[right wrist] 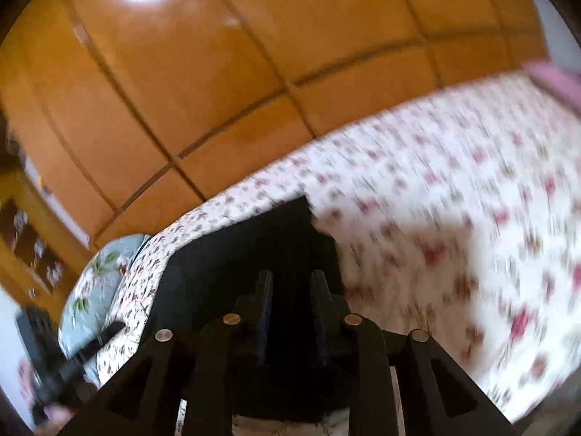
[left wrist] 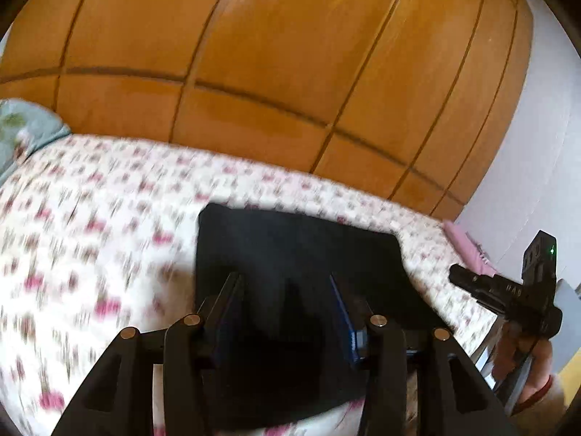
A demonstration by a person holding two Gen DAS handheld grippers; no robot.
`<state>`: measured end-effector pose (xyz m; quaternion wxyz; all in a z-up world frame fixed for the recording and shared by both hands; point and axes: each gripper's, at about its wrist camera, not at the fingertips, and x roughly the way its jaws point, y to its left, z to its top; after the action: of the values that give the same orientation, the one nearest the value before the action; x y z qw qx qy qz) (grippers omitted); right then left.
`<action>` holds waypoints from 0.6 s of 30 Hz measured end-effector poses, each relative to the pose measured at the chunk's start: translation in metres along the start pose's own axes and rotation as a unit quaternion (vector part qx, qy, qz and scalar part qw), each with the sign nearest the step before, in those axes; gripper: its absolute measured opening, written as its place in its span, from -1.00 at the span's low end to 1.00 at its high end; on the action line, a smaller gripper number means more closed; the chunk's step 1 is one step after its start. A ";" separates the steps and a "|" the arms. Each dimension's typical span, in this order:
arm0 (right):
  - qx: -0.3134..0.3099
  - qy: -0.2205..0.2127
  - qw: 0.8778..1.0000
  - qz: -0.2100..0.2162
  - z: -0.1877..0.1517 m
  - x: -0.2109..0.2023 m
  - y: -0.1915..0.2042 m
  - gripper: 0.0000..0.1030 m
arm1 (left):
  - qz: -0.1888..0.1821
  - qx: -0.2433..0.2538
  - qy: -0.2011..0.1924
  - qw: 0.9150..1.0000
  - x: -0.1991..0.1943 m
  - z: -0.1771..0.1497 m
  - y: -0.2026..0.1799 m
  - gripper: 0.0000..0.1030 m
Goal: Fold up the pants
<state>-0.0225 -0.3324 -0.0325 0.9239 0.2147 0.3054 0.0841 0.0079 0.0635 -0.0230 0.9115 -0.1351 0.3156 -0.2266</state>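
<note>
Both tongs parted, left tongs (left wrist: 287,283) wider than right tongs (right wrist: 292,283), empty above folded pants (left wrist: 290,239) at 12 o'clock on bed (left wrist: 90,200): lift clear without snagging.

Item count: one pair of black pants (left wrist: 290,247), folded into a single flat stack ahead of the fingers (left wrist: 232,290). One bed (left wrist: 90,218) with one floral sheet beneath the stack. Two grippers: left gripper (left wrist: 287,283), right gripper (right wrist: 290,279), two fingers each. One light-blue floral pillow (right wrist: 98,283).
</note>
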 end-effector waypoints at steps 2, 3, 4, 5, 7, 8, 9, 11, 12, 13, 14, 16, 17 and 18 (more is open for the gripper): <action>-0.031 0.003 1.000 0.003 0.015 0.007 0.016 -0.55 | 0.002 0.013 0.007 1.000 0.017 0.023 -0.008 -0.03; -0.050 0.017 0.999 -0.005 0.024 0.019 0.026 -0.55 | 0.009 0.024 0.025 0.999 0.030 0.032 -0.013 -0.02; -0.068 0.030 0.997 -0.015 0.030 0.029 0.034 -0.55 | 0.013 0.040 0.043 0.998 0.045 0.038 -0.018 -0.02; -0.087 0.039 0.995 -0.022 0.034 0.040 0.041 -0.55 | 0.017 0.057 0.060 0.996 0.062 0.043 -0.023 -0.02; -0.120 0.063 0.991 -0.022 0.038 0.063 0.051 -0.55 | 0.025 0.074 0.094 0.993 0.091 0.046 -0.028 -0.02; -0.127 0.076 0.989 -0.021 0.040 0.075 0.054 -0.55 | 0.033 0.080 0.106 0.991 0.103 0.046 -0.029 -0.02; -0.132 0.089 0.987 -0.020 0.040 0.087 0.055 -0.55 | 0.044 0.086 0.118 0.988 0.115 0.045 -0.029 -0.02; -0.140 0.112 0.983 -0.035 0.037 0.111 0.053 -0.55 | 0.065 0.080 0.136 0.985 0.137 0.041 -0.023 -0.04; -0.141 0.118 0.982 -0.045 0.035 0.118 0.051 -0.59 | 0.069 0.078 0.138 0.985 0.143 0.040 -0.020 -0.04; -0.140 0.123 0.981 -0.055 0.033 0.125 0.047 -0.65 | 0.076 0.072 0.146 0.984 0.151 0.038 -0.016 -0.04; -0.138 0.129 0.980 -0.064 0.031 0.132 0.042 -0.79 | 0.079 0.057 0.157 0.983 0.159 0.036 -0.009 -0.04; -0.121 0.125 0.981 -0.079 0.027 0.143 0.027 -1.00 | 0.080 0.036 0.152 0.984 0.168 0.032 0.000 -0.04; -0.107 0.117 0.984 -0.077 0.026 0.146 0.020 -1.00 | 0.083 0.036 0.153 0.984 0.172 0.031 0.003 -0.04; -0.092 0.107 0.988 -0.067 0.024 0.149 0.014 -1.00 | 0.085 0.041 0.155 0.983 0.177 0.030 0.004 -0.04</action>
<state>0.1104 -0.2859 -0.0878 0.9051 0.0980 0.4074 0.0724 0.1521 -0.0181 -0.0932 0.8722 -0.0340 0.4539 -0.1794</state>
